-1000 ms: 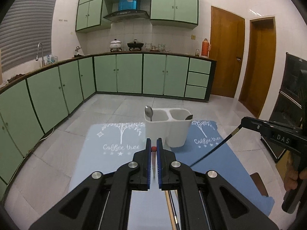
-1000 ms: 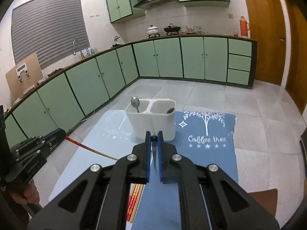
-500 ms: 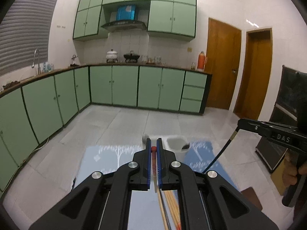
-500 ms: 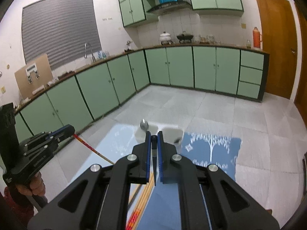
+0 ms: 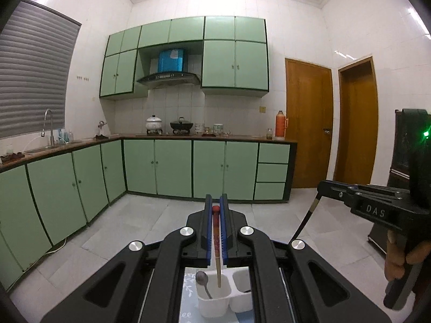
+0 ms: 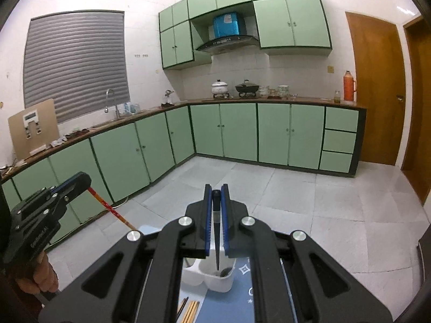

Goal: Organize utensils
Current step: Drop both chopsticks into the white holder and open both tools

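Observation:
My left gripper (image 5: 215,206) is shut on a red-topped wooden chopstick (image 5: 216,239) that hangs tip-down over the left compartment of the white two-part holder (image 5: 215,300). A metal spoon (image 5: 202,280) stands in that compartment. My right gripper (image 6: 216,194) is shut on a black chopstick (image 6: 216,245) whose tip hangs over the holder's right compartment (image 6: 219,280), where a dark spoon end lies. In the right wrist view the left gripper (image 6: 78,181) shows at left with its red chopstick (image 6: 113,210). In the left wrist view the right gripper (image 5: 322,187) shows at right.
The holder stands on a blue mat (image 6: 242,296) on the tiled floor. Several loose chopsticks (image 6: 190,309) lie on the mat in front of the holder. Green cabinets (image 5: 172,167) line the back and left. Wooden doors (image 5: 309,123) are at the right.
Both grippers have risen and tilted up, so the holder has dropped to the bottom of each view. The chopsticks now hang steeply with their tips over the holder.

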{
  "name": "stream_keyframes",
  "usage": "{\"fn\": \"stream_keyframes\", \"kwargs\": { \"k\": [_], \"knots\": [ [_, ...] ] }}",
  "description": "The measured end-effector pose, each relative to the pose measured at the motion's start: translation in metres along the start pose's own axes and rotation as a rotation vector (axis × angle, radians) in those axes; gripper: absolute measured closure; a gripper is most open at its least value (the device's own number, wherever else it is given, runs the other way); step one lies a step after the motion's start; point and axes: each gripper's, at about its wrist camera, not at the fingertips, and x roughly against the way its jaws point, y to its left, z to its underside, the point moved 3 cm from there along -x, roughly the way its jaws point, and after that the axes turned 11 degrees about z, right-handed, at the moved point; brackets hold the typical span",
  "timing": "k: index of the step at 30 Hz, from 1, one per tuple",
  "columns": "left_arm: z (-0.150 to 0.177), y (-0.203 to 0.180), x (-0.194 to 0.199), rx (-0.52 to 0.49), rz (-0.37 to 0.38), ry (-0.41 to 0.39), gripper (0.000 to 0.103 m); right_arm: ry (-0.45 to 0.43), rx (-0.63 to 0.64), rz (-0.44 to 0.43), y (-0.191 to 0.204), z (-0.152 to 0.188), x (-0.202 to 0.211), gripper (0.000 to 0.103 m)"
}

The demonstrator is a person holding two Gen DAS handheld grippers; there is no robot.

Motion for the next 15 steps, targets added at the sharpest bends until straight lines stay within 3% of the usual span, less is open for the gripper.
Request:
{"fn": "stream_keyframes", "kwargs": {
  "k": [6,11,14,15],
  "knots": [
    [0.032,0.007,-0.051,0.010,-0.006,0.085,0.098,0.071,-0.015,-0.014,0.000,0.028,-0.047,0.097],
    [0.060,0.018,-0.071,0.060,-0.009,0.160,0.097,0.106,-0.024,-0.041,0.001,0.048,-0.060,0.094],
    [0.067,0.021,-0.068,0.074,-0.012,0.171,0.090,0.107,-0.029,-0.041,0.000,0.053,-0.057,0.089],
    [0.067,0.021,-0.066,0.076,-0.014,0.170,0.083,0.101,-0.033,-0.040,-0.002,0.054,-0.054,0.089]
  ]
}}
